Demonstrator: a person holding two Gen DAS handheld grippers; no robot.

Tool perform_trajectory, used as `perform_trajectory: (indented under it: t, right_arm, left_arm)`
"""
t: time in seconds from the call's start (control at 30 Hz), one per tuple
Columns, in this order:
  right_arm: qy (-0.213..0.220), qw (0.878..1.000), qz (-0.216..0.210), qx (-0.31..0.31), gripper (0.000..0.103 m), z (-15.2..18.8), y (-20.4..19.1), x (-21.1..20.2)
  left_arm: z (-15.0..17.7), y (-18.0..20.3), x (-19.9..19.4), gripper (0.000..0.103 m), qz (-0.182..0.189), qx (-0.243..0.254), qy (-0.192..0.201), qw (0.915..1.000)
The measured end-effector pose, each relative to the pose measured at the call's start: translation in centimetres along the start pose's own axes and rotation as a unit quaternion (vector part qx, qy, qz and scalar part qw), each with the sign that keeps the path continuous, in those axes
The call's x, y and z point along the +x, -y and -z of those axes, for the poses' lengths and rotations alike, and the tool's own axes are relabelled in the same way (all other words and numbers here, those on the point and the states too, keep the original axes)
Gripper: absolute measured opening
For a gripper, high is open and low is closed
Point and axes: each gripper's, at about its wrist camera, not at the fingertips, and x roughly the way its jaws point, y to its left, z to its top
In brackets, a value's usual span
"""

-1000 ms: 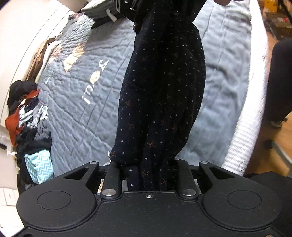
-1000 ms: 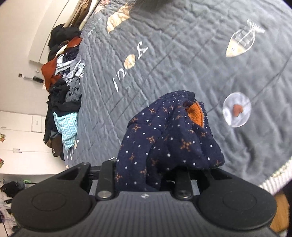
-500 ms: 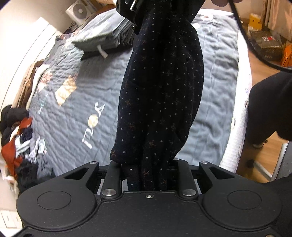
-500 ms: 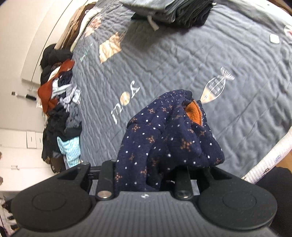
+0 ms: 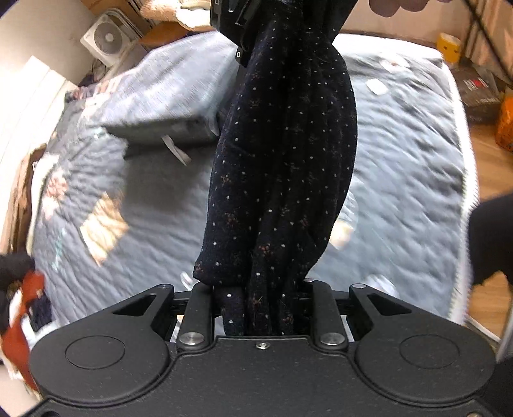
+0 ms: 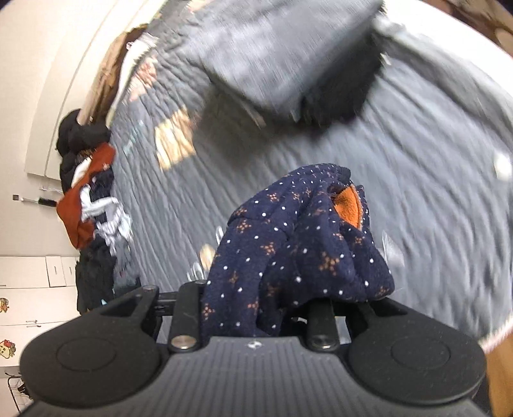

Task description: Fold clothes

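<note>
Item 1, left gripper (image 5: 261, 288): jaws narrow, clamped on one end of navy dotted garment (image 5: 282, 179); cloth bunched thick btwn the two fingers. Pointed steeply down at the bed (image 5: 400, 179).

Item 2, right gripper (image 6: 256, 298): jaws narrow, clamped on other end of same garment (image 6: 298, 247); fabric mounds up over the fingers, orange lining showing at a fold. Also angled steeply down. In left wrist view the right gripper's black body (image 5: 234, 22) sits at top of frame, w/ garment running from it as a twisted, hanging rope down to left gripper. A person's fingertips (image 5: 397, 4) show at top edge beside it.

Item 3, garment: navy, white dots + small orange flower marks. Held off the bed, stretched btwn both grippers, not touching the quilt where visible.

Item 4, bed: grey quilted cover w/ printed patches, white edging at right side. Background motion-blurred in both views.

Item 5, folded stack (image 5: 160, 106): grey clothes, lying on far part of bed, well apart from held garment; also in right wrist view (image 6: 288, 57), w/ dark piece at its edge.

Item 6, unfolded pile (image 6: 89, 192): black, rust-orange, white items heaped along bed's left edge by the wall.

Item 7, misc: white fan (image 5: 107, 38) beyond bed's far corner; wood floor (image 5: 490, 160) at right; dark-clothed leg (image 5: 490, 237) at right edge.
</note>
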Motion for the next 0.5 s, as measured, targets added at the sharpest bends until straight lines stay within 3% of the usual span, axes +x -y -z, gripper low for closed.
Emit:
perform_trajectory:
  t: [0.13,0.23,0.4,0.5]
  right_arm:
    - [0.038,0.998,-0.027,-0.039,0.029,-9.9,-3.5,-0.9]
    - [0.086,0.992,-0.055,-0.069,0.029,-17.0,-6.1,-2.1]
    - [0.178,0.972,-0.099,-0.115,0.029,-26.0,-6.5,-2.3]
    - [0.219,0.961,-0.116,-0.123,0.029,-29.6,-3.8,0.0]
  left_arm:
    - [-6.4,-7.5,1.4,0.022,-0.043,0.012,0.022,0.9988]
    - [-11.7,-12.8,2.5,0.022,-0.110,0.033,0.044,0.9924]
    - [-18.5,-17.4,7.0,0.022,-0.233,0.068,0.086,0.9663]
    - [-20.9,-16.9,12.7,0.022,-0.278,0.083,0.097,0.9519]
